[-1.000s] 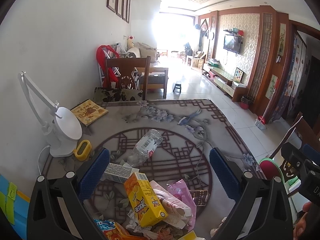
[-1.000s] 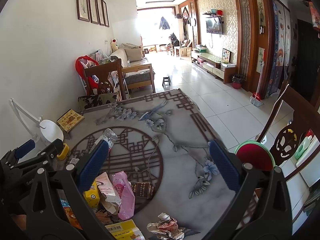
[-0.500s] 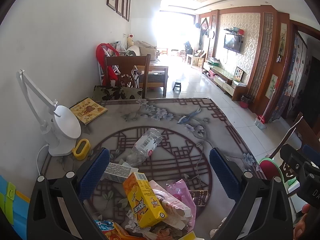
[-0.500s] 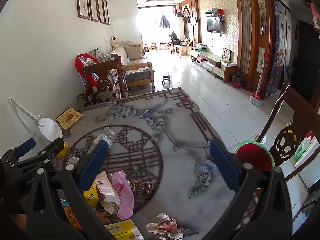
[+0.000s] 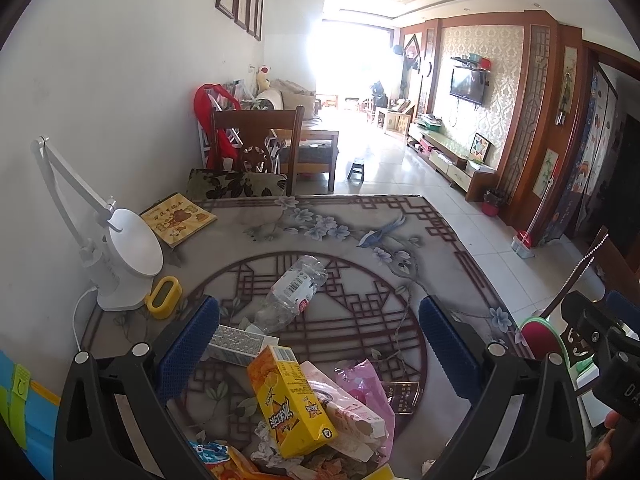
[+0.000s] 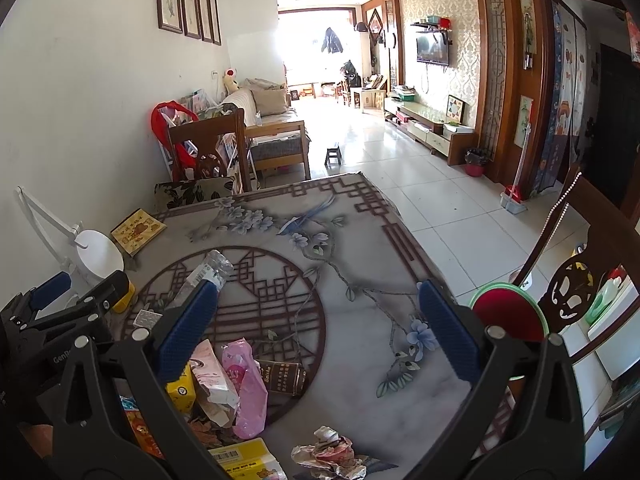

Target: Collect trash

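Observation:
Trash lies heaped at the near edge of the patterned table (image 5: 360, 224): a yellow carton (image 5: 290, 400), a pink bag (image 5: 364, 384), a grey-white box (image 5: 236, 344), a dark sachet (image 5: 402, 396) and an empty plastic bottle (image 5: 294, 292). My left gripper (image 5: 318, 344) is open above the heap, with the carton between its fingers. My right gripper (image 6: 318, 328) is open over the table, with the pink bag (image 6: 246, 384), the sachet (image 6: 282, 376) and a crumpled wrapper (image 6: 330, 454) below it. The red bin with a green rim (image 6: 510, 316) stands on the floor at the right.
A white desk lamp (image 5: 120, 264), a yellow object (image 5: 164, 302) and a yellow book (image 5: 178, 218) are at the table's left, by the wall. A wooden chair (image 5: 256, 148) stands at the far end, another chair (image 6: 576, 280) at the right.
Both views have shifted only slightly. The trash lies as before and both grippers stay open.

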The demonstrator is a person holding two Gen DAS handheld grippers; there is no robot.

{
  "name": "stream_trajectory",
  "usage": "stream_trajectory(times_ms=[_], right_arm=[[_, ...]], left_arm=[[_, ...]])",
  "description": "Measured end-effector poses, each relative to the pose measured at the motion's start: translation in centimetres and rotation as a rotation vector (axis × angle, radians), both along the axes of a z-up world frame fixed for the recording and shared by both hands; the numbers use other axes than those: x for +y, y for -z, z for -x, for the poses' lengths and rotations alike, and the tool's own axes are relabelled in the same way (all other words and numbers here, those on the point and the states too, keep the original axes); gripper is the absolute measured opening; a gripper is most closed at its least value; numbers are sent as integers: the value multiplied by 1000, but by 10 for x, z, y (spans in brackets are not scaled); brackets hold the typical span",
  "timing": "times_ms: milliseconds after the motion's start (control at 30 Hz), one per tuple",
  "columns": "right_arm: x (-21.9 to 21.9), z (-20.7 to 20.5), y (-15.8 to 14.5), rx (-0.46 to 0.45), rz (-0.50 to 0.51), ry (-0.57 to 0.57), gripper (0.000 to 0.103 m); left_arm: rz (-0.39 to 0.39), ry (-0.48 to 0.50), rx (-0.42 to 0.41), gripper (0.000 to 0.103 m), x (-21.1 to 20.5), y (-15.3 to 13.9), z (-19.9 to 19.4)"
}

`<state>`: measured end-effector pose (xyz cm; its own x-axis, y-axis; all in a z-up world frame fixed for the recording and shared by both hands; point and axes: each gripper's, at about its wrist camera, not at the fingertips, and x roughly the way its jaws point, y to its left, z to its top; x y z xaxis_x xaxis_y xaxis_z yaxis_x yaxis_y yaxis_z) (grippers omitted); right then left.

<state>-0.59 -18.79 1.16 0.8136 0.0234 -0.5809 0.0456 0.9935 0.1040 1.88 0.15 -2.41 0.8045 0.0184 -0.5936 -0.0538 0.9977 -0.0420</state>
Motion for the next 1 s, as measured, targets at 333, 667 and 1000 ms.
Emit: stream_trajectory(times_ms=[333, 667, 1000], right_arm=[[3, -6, -2, -1, 18, -4, 99], [7, -10, -3, 2, 22, -13, 99], [9, -11, -3, 1, 23, -10, 99]], left_arm=[[5, -22, 9, 95, 7, 0, -7], [10, -30, 15, 95, 14, -4, -10], [11, -31, 15, 95, 14, -4, -9]])
